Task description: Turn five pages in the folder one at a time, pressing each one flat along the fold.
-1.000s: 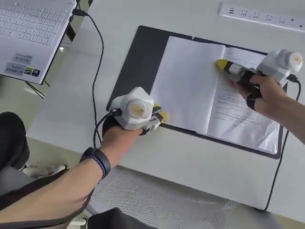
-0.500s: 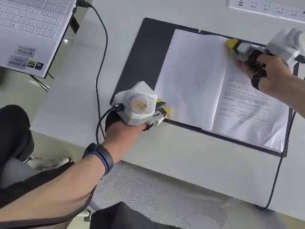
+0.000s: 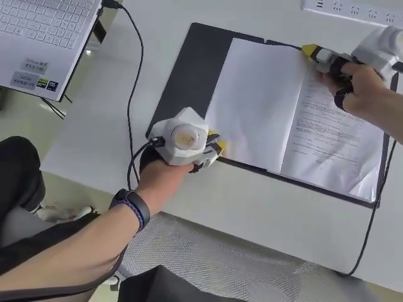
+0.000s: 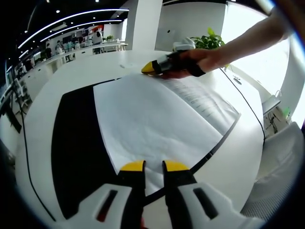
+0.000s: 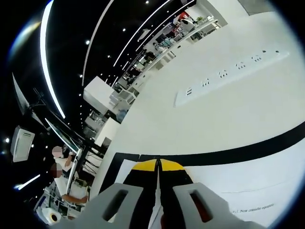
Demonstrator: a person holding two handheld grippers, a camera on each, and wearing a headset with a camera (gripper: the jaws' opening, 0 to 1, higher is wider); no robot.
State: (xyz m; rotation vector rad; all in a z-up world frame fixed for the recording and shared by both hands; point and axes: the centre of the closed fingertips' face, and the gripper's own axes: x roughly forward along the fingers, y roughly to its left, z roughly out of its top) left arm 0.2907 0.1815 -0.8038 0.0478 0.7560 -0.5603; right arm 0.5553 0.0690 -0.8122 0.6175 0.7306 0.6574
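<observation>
Looking down on a black folder lying open and slightly skewed on the white counter, with its top edge near the counter's far edge. Shows a blank page on the left half and a printed page on the right half, joined at the fold. Leaves a broad strip of bare black cover left of the blank page, and a thin black border along the near and right edges.

Finds the left tool at the blank page's near left corner, by the folder's near edge. Shows in the left gripper view its yellow tips over that corner with a narrow gap between them; cannot tell whether paper sits in the gap.

Finds the right tool at the top of the fold, near the folder's far edge. Shows in the right gripper view its yellow tips pressed together, down on the paper just inside the black border.

Leaves an open band of bare counter between the folder's near edge and the counter's near edge. Puts a laptop at the counter's far left corner, well apart from the folder, and a black cable between them, just beside the folder's left edge. Puts a white power strip along the far edge, close behind the right tool. Shows a second cable past the folder's right edge, dropping over the counter's near edge.
</observation>
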